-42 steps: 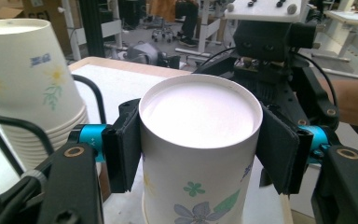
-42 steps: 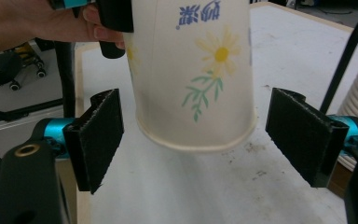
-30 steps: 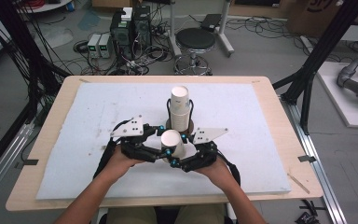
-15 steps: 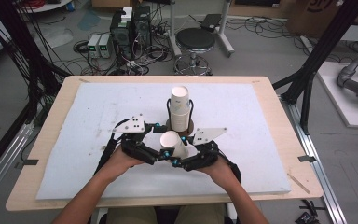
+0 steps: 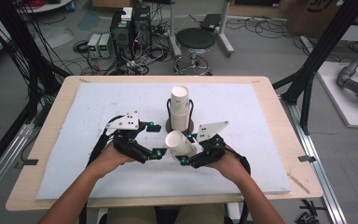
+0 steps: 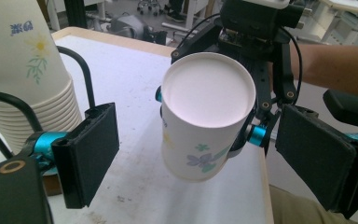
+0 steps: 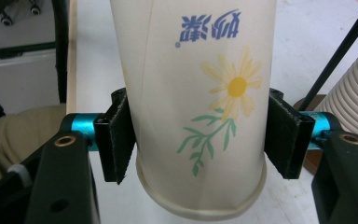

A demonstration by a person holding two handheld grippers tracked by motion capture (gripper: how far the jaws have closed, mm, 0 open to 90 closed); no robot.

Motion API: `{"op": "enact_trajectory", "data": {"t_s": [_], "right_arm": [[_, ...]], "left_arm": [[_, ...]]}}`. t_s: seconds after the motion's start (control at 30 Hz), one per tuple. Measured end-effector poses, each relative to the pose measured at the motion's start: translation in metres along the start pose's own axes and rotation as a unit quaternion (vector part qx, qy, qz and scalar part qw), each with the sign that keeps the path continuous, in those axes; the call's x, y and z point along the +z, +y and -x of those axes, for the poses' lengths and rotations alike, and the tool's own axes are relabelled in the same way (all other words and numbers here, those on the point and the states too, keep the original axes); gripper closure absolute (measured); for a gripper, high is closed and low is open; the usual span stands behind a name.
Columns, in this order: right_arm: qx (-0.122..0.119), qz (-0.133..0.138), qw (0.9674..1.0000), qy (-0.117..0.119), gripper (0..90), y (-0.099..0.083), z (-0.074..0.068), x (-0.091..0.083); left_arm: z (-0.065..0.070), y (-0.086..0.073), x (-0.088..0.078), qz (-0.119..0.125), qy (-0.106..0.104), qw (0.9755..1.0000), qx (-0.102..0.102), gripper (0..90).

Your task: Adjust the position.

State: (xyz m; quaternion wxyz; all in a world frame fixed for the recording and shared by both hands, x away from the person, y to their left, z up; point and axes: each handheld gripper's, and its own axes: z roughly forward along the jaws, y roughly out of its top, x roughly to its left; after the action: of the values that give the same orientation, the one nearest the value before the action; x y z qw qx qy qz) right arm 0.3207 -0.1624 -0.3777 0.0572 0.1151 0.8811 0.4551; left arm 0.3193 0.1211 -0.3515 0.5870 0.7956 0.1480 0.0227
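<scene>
Paper cup (image 5: 179, 144) clamped in right tool (image 5: 189, 149), centre frame, base tilted toward cup stack (image 5: 180, 107) above; left tool (image 5: 154, 139) wide open, empty, beside.

Readable print is on the paper cups only. The held cup (image 7: 193, 107) carries a short blue printed word above its yellow flower; it sits upside down in the right gripper view and looks like two or three Chinese characters, too stylised to read for certain. The cup stack (image 6: 25, 70) has the same blue mark near its top in the left gripper view, small and blurred, also unreadable. No numbers or brand names are legible.
</scene>
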Motion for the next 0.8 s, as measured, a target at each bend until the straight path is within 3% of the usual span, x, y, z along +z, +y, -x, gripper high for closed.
{"op": "enact_trajectory", "data": {"t_s": [0.1,0.27,0.37,0.5,0.8], "right_arm": [[-0.019,-0.019,0.9996,0.006,34.3,0.006,0.002,-0.003],[-0.033,-0.027,0.9988,0.024,34.3,0.012,0.003,-0.004],[-0.045,-0.050,0.9975,0.023,34.3,0.018,0.003,-0.003],[-0.048,-0.061,0.9967,0.026,34.2,0.022,0.002,-0.001],[-0.078,-0.123,0.9888,0.034,34.1,0.036,-0.002,0.007]], "left_arm": [[-0.001,0.002,-0.001,-0.007,-0.001,1.0000,0.003,13.4],[0.000,0.005,0.000,-0.018,-0.007,0.9998,0.007,13.6],[0.001,0.007,0.002,-0.025,-0.010,0.9996,0.012,13.7],[0.002,0.010,0.007,-0.038,-0.013,0.9990,0.020,13.9],[0.000,0.009,0.020,-0.077,-0.026,0.9963,0.028,15.5]]}}
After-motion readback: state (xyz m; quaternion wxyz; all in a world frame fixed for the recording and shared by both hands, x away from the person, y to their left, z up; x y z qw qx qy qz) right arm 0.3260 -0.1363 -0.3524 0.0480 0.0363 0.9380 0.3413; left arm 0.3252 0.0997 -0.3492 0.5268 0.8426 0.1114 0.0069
